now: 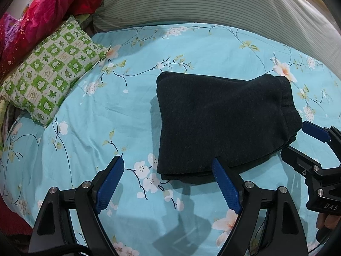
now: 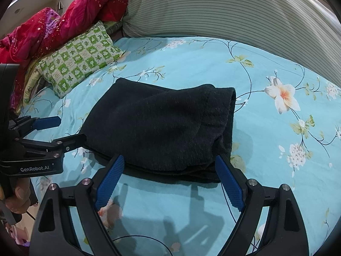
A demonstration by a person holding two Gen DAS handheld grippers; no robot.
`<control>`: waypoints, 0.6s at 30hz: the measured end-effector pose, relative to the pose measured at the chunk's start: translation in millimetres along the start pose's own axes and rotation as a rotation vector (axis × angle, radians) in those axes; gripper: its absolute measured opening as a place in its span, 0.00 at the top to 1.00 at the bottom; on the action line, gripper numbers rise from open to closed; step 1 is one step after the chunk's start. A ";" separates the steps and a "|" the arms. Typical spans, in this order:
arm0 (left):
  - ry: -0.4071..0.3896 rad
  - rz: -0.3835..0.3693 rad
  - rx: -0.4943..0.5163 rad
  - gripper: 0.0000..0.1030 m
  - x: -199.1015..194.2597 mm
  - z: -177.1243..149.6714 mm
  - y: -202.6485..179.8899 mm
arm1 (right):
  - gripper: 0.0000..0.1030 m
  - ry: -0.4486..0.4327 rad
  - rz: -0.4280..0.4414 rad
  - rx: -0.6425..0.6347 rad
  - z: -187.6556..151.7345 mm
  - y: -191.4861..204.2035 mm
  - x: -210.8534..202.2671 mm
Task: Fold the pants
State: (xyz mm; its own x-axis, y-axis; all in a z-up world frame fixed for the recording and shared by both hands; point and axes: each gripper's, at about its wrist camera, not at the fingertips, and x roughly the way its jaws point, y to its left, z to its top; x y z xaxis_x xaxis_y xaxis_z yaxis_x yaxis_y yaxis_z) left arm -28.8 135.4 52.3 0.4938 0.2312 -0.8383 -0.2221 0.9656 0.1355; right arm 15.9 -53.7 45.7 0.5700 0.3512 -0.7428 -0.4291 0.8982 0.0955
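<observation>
Pants [image 1: 221,119], black, lay folded into a thick stack on the floral sheet [image 1: 89,140], toward the right in the left wrist view, centred in the right wrist view [image 2: 162,125]. Looked like several layers at the near edge; waistband end turned to the right.

Left gripper [image 1: 169,175] stood wide open just short of the stack's near left corner, holding nothing; right blue pad [image 1: 227,186] overlapped the near edge in the picture, contact unclear. Right gripper [image 2: 170,176] likewise spread open before the near edge, empty, both pads near the cloth.

Showed each tool in the other's view: right gripper [image 1: 298,140] at the stack's right side, left gripper [image 2: 64,131] at its left, black finger tip meeting the cloth's edge.

Beyond, on the far left: green checked pillow [image 1: 51,74], then a crumpled red quilt [image 1: 42,10]. Along the far side, a striped bolster [image 1: 202,4].
</observation>
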 end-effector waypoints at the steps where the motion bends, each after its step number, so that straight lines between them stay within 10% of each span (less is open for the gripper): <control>1: -0.001 0.000 0.001 0.17 -0.4 -0.4 -0.5 | 0.15 -0.001 0.000 0.000 0.3 0.2 0.1; 18: -0.004 -0.002 0.008 0.17 -1.3 0.1 -2.0 | 0.15 -0.005 -0.001 0.002 4.5 -0.5 -0.9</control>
State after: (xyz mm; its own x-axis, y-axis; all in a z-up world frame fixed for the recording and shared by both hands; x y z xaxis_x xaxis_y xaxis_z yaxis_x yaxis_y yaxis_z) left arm -28.9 133.2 53.1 0.4975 0.2299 -0.8365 -0.2149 0.9668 0.1380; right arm 18.8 -53.2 49.3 0.5734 0.3520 -0.7398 -0.4273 0.8990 0.0965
